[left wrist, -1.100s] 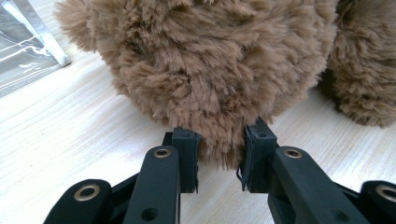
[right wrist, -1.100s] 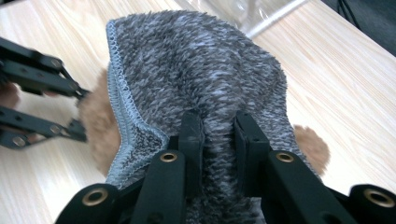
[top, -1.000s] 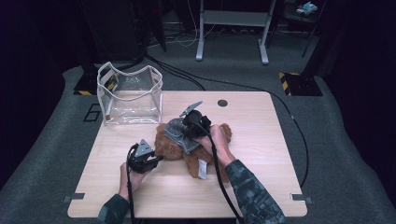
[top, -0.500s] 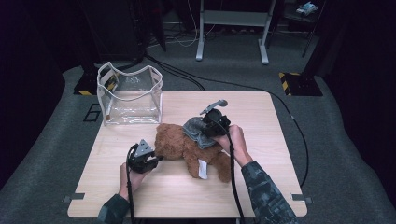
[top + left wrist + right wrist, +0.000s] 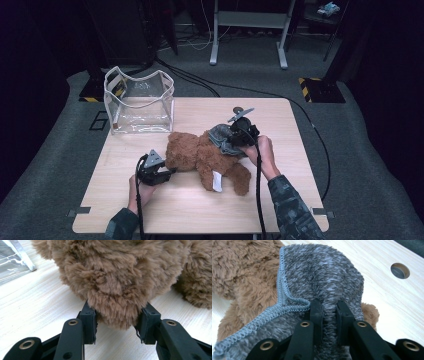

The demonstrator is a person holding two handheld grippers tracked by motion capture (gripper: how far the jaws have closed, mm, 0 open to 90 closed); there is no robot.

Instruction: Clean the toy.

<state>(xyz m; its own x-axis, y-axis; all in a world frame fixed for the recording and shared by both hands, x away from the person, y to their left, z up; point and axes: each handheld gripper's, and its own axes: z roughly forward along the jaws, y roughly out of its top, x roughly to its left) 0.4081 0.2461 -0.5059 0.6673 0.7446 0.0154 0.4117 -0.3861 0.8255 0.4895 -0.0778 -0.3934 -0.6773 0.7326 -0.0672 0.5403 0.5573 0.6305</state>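
A brown teddy bear (image 5: 200,155) lies on its side in the middle of the wooden table (image 5: 300,200). My left gripper (image 5: 169,172) is at the bear's left end. In the left gripper view a lump of the bear's fur (image 5: 120,272) sits between the jaws of the left gripper (image 5: 116,317). The jaws have just been opening, and the fur still touches both pads. My right gripper (image 5: 231,144) is shut on a fold of a grey knit cloth (image 5: 220,136) at the bear's upper right. The right gripper (image 5: 329,307) pinches that grey cloth (image 5: 324,277), which has a light blue stitched edge.
A clear plastic bag (image 5: 140,102) stands open at the table's back left, and its corner (image 5: 12,260) is in the left gripper view. A round hole (image 5: 400,270) in the tabletop lies beyond the right gripper. Cables trail across the grey floor behind the table.
My right gripper has moved to the right with the grey cloth pinched in it. The left gripper has stayed at the bear's left end.
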